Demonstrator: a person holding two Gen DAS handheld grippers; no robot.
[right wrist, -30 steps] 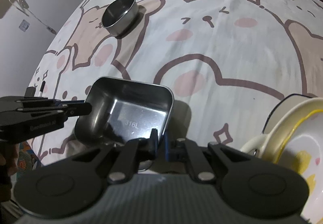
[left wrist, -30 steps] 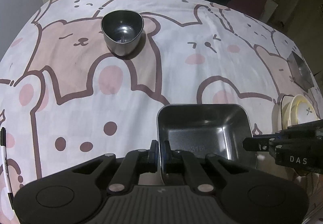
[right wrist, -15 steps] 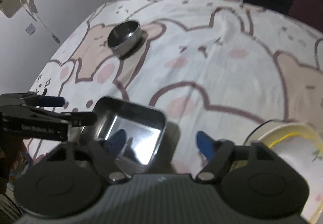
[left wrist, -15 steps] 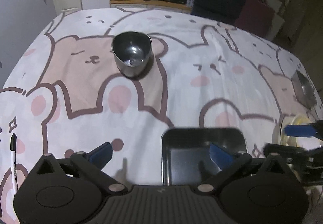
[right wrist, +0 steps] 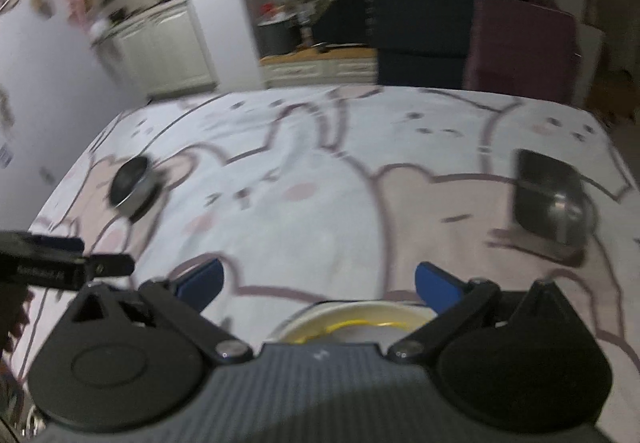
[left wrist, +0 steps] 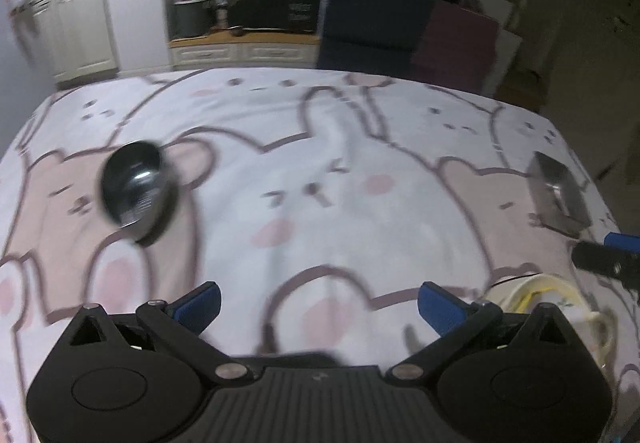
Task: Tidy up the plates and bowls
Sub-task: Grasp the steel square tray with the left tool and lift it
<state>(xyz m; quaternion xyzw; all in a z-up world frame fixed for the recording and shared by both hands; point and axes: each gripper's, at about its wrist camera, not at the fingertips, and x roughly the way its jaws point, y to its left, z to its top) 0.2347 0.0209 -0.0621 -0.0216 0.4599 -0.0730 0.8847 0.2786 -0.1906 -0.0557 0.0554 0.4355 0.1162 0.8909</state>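
Both tongs are seen spread wide with nothing between their blue pads: the left tongs (left wrist: 318,305) and the right tongs (right wrist: 318,283), whose jaws have just been opening. On the bear-print cloth (left wrist: 340,179) over the bench, a round steel bowl (left wrist: 134,189) stands far left, a square steel dish (right wrist: 550,203) far right, and a cream bowl (right wrist: 356,325) lies just below the right tongs.
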